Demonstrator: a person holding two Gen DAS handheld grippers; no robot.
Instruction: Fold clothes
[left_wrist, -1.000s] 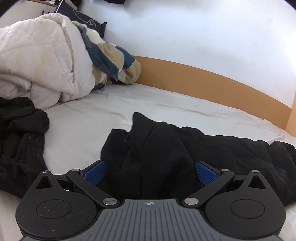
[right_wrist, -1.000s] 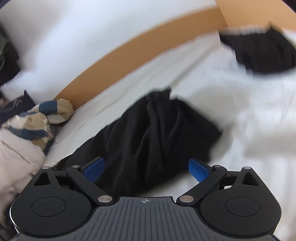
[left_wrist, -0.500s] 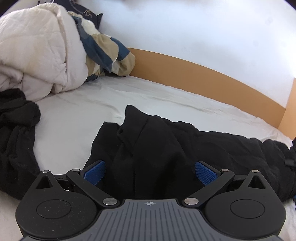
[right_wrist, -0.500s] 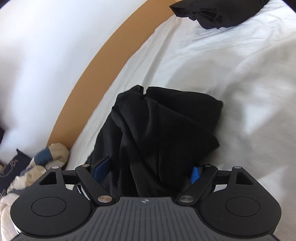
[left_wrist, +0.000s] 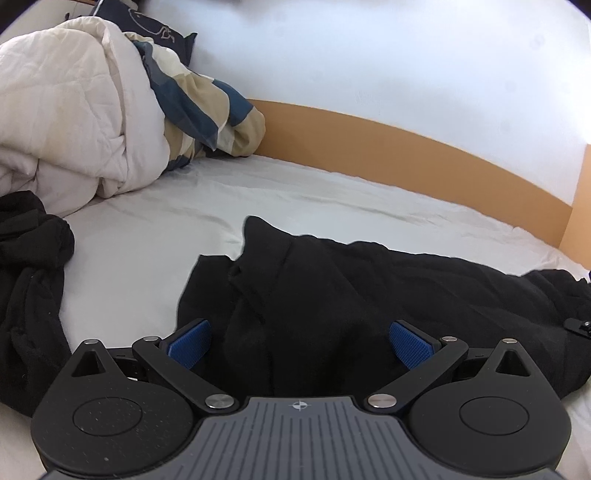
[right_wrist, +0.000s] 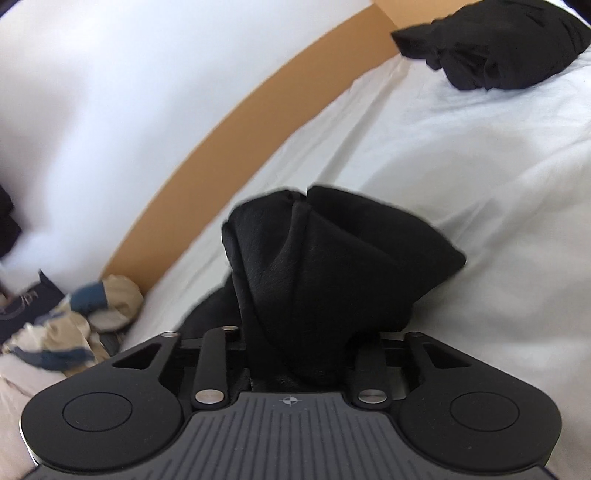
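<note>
A black garment (left_wrist: 351, 280) lies crumpled across the white bed sheet (left_wrist: 147, 236). My left gripper (left_wrist: 298, 328) hovers low over its near-left part, open, with its blue pads (left_wrist: 190, 341) wide apart and cloth lying between them without being pinched. At the garment's other end, my right gripper (right_wrist: 299, 354) has its jaws closing on a thick bunch of the black garment (right_wrist: 325, 258). The cloth wells up between the fingers and hides the pads.
A crumpled white duvet (left_wrist: 66, 125) and a patterned pillow (left_wrist: 207, 110) fill the far left. Another black garment (left_wrist: 29, 280) lies at the left. A black clothes pile (right_wrist: 498, 48) sits far right. The wooden bed frame (left_wrist: 406, 147) runs along the wall.
The right jaws went from wide apart to closed in around the garment's end, which now bunches up between them. The right view tilted. The left gripper stayed open, almost in place.
</note>
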